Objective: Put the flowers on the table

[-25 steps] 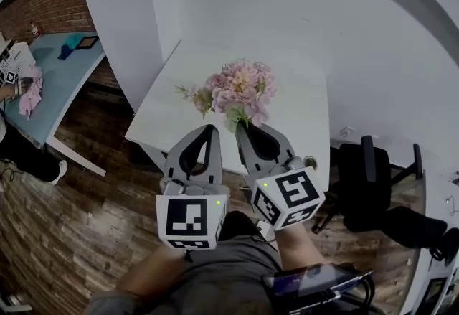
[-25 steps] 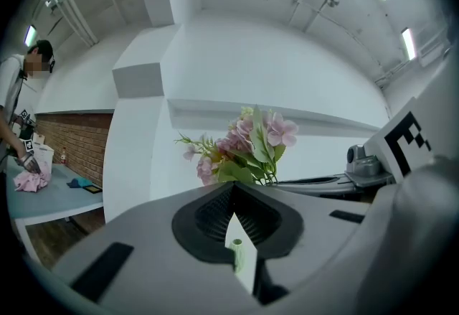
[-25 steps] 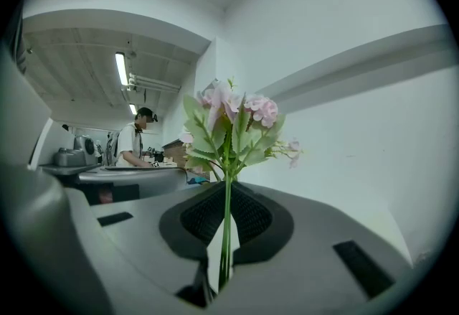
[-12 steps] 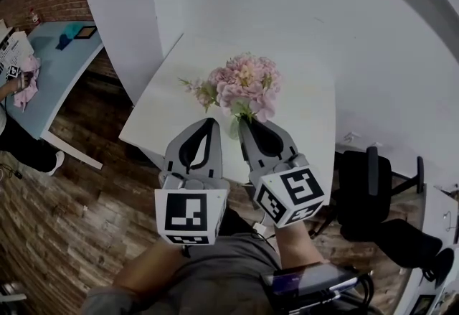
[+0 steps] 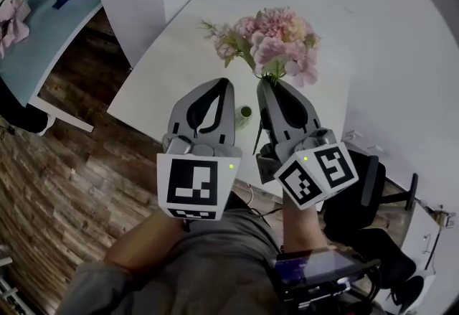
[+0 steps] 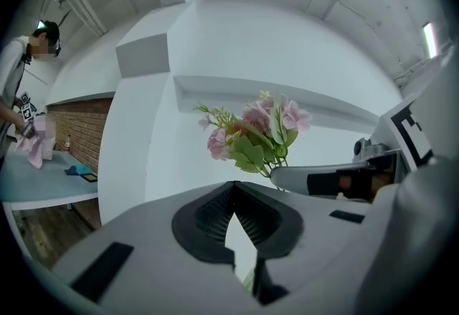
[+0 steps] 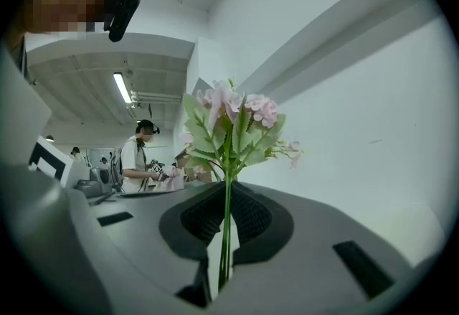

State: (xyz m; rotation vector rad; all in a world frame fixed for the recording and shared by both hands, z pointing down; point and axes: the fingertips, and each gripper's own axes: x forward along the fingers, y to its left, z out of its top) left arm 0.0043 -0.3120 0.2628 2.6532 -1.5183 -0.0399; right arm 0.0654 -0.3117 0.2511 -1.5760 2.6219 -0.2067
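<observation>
A bunch of pink flowers (image 5: 276,34) with green leaves is held over the white table (image 5: 172,69). My right gripper (image 5: 267,81) is shut on the thin green stems (image 7: 226,234), which run upright between its jaws; the blooms (image 7: 229,123) stand above the jaw tips. The stems' lower end (image 5: 244,115) shows below, between the two grippers. My left gripper (image 5: 224,82) sits close beside the right one on its left, shut with nothing in it. In the left gripper view the flowers (image 6: 254,130) and the right gripper (image 6: 315,179) appear ahead to the right.
A white wall stands behind the table. A light blue table (image 5: 43,26) with pink cloth lies at far left, and a black office chair (image 5: 369,184) at right. The floor (image 5: 64,184) is wooden. A person (image 7: 136,156) stands at a far desk.
Both grippers have moved forward together with the flowers, from the table's near edge to over its top. The right gripper stays shut on the stems.
</observation>
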